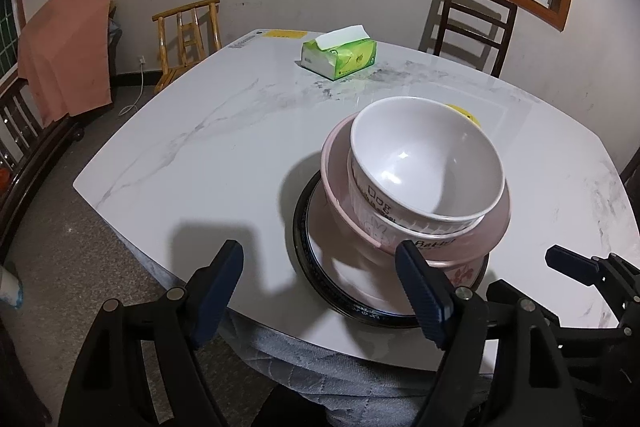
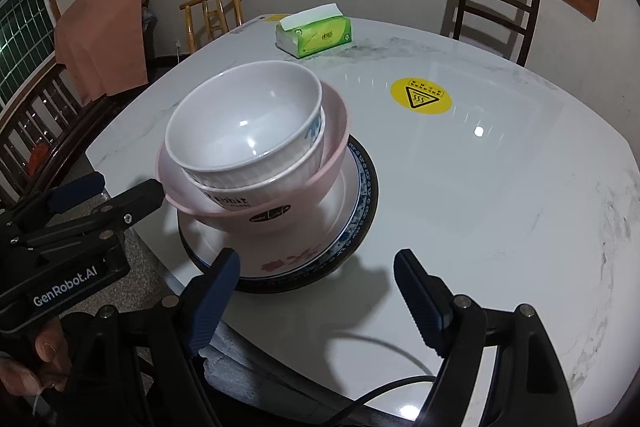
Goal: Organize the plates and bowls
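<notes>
Bowls and plates sit in one stack near the table's near edge. From the left wrist view, the white bowl (image 1: 426, 159) nests on top, inside a second white bowl (image 1: 416, 227) lettered on its side, and that one sits in the pink bowl (image 1: 460, 247). Under them lies a white plate (image 1: 352, 275) with a pink flower, resting in the dark-rimmed plate (image 1: 308, 267). The whole stack stands just ahead of the left gripper (image 1: 320, 271), over toward its right finger, which crosses in front of the pink bowl's wall; I cannot tell whether it touches. The fingers stand wide apart with nothing between them. The right gripper (image 1: 592, 275) pokes in at the far right, just beside the stack. Far ahead, a green tissue box (image 1: 340, 57) rests on the marble table (image 1: 200, 155).

From the right wrist view, the stack stands ahead and to the left of the right gripper (image 2: 316, 271), whose left finger reaches in front of the flowered plate (image 2: 280, 263). Its fingers are spread too, holding nothing. The left gripper (image 2: 108, 195) comes in from the left, its tip close to the pink bowl (image 2: 280, 203). A yellow warning sticker (image 2: 420, 100) lies ahead on the tabletop, well apart from the stack.
</notes>
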The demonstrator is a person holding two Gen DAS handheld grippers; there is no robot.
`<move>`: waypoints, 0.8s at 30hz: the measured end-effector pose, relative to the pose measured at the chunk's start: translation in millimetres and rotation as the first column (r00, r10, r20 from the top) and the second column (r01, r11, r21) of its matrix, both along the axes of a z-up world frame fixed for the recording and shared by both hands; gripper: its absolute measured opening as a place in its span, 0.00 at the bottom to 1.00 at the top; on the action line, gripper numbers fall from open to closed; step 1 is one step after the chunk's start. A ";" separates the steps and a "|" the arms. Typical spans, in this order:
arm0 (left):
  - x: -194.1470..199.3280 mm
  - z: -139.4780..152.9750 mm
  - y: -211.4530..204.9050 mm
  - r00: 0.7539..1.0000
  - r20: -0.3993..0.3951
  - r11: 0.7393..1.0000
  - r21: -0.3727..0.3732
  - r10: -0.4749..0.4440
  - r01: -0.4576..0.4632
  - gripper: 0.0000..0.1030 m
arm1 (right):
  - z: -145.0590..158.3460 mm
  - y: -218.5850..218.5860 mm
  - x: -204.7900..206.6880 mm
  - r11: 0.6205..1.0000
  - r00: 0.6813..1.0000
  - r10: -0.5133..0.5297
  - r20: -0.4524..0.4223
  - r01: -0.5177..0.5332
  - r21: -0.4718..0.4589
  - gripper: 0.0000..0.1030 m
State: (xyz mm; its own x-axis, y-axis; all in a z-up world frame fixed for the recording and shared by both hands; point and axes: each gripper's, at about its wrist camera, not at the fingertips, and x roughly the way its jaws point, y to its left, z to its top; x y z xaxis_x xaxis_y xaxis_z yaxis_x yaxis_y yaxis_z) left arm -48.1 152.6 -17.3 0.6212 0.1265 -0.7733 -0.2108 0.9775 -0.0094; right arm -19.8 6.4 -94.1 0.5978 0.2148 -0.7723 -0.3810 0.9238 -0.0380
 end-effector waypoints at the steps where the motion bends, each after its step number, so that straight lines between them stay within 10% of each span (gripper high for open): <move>1: 0.3 0.2 -0.3 1.000 0.000 1.000 0.003 0.000 0.000 0.74 | -0.3 -0.1 0.0 1.000 1.000 0.000 -0.001 0.000 -0.001 0.79; 24: -0.1 -1.0 0.1 1.000 -0.004 1.000 0.009 0.004 -0.004 0.74 | -4.8 2.8 0.5 1.000 1.000 -0.007 -0.020 0.007 -0.010 0.79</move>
State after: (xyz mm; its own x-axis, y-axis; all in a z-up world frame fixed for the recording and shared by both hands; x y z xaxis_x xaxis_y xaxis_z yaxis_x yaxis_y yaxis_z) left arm -48.2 152.7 -18.3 0.6173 0.1356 -0.7750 -0.2147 0.9767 -0.0002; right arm -19.3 9.2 -98.9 0.5834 0.2031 -0.7864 -0.3752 0.9261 -0.0391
